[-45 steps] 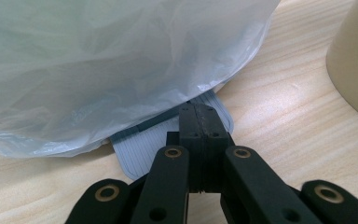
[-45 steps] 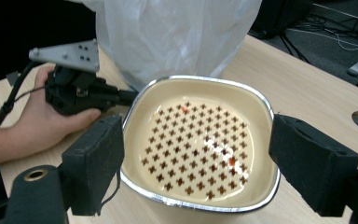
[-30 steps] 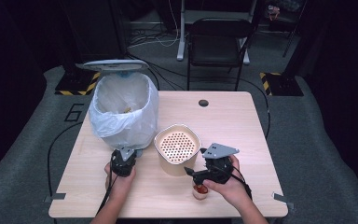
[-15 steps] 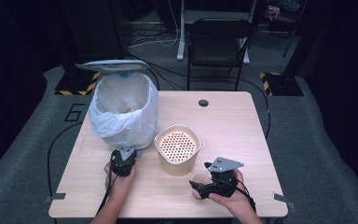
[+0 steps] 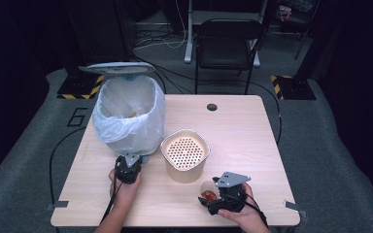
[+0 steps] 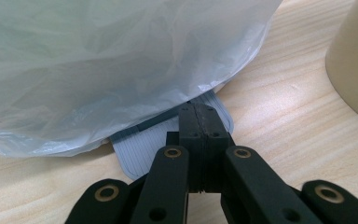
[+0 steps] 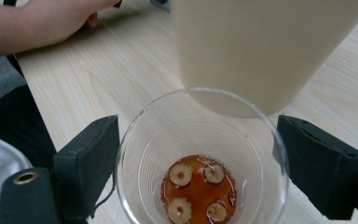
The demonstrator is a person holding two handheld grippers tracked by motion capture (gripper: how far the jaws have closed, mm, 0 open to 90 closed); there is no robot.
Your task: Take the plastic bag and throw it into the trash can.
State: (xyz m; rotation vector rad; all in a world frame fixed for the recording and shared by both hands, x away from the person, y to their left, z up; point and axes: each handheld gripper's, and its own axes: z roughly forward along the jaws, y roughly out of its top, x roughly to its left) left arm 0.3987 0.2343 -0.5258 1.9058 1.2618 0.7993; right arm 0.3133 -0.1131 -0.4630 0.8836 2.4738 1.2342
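Note:
A clear plastic cup [image 7: 200, 154] holds a little amber liquid with several round fruit slices. My right gripper [image 7: 196, 140] is shut on it, one pad against each side of its wall. In the high view the cup [image 5: 207, 190] is low over the table's near edge, just right of a beige bucket [image 5: 184, 170] topped by a perforated strainer [image 5: 184, 149]. My left gripper [image 6: 198, 112] is shut with nothing in it, its tips resting on the grey ribbed pedal [image 6: 140, 144] of the bin [image 5: 126, 116]. The bin's lid [image 5: 119, 68] stands raised.
The bin's white bag [image 6: 98, 60] bulges over the pedal. The beige bucket's wall [image 7: 261, 46] rises close behind the cup. A black cable hole [image 5: 211, 107] marks the table's far side. A chair [image 5: 228, 43] stands behind the table. The person's other hand [image 7: 42, 23] rests at far left.
My right gripper has come down with the cup, from beside the bucket toward the table's near edge. The left gripper has stayed on the pedal.

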